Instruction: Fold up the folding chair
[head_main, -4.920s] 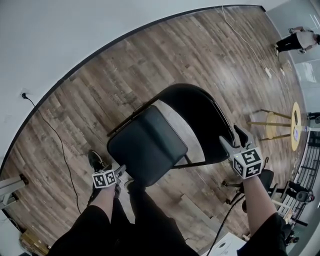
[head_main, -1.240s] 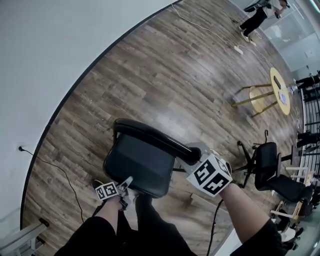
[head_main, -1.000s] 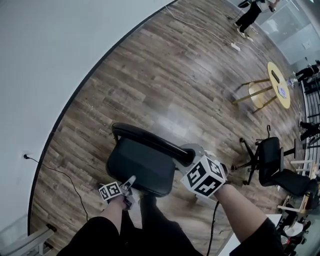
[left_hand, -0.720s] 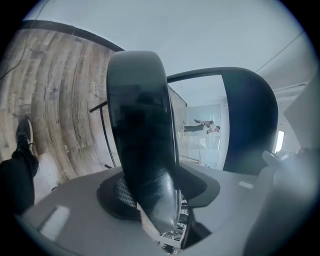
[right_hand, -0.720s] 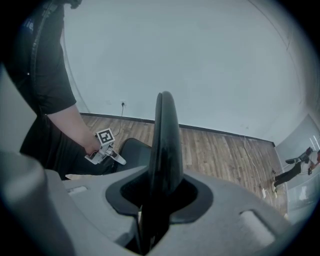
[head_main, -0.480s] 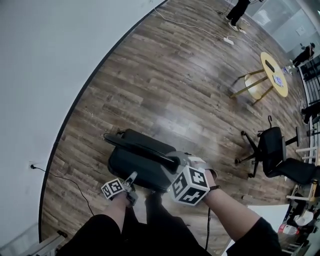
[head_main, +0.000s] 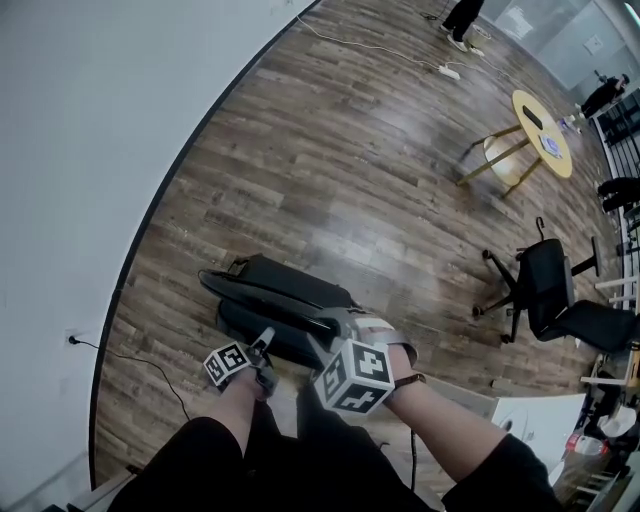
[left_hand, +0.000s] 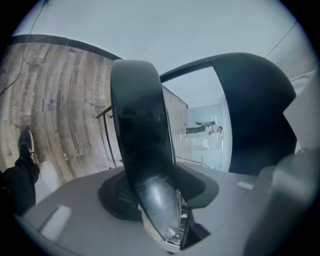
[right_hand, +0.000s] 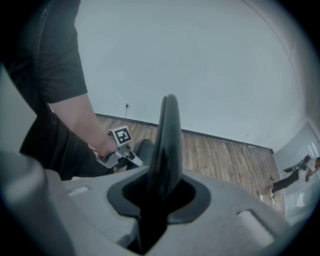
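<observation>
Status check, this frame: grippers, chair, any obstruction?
Left gripper, jaws just closing, clamps seat edge of black padded folding chair. Right gripper likewise on backrest rim. Chair nearly folded. Person's legs close by.

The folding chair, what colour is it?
Black. The folding chair shows best in the head view.

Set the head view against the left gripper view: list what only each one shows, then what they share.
Head view only: the round yellow table, the black office chair, the wall socket. Left gripper view only: a shoe. Both: the folding chair, the wooden floor, the white wall.
</observation>
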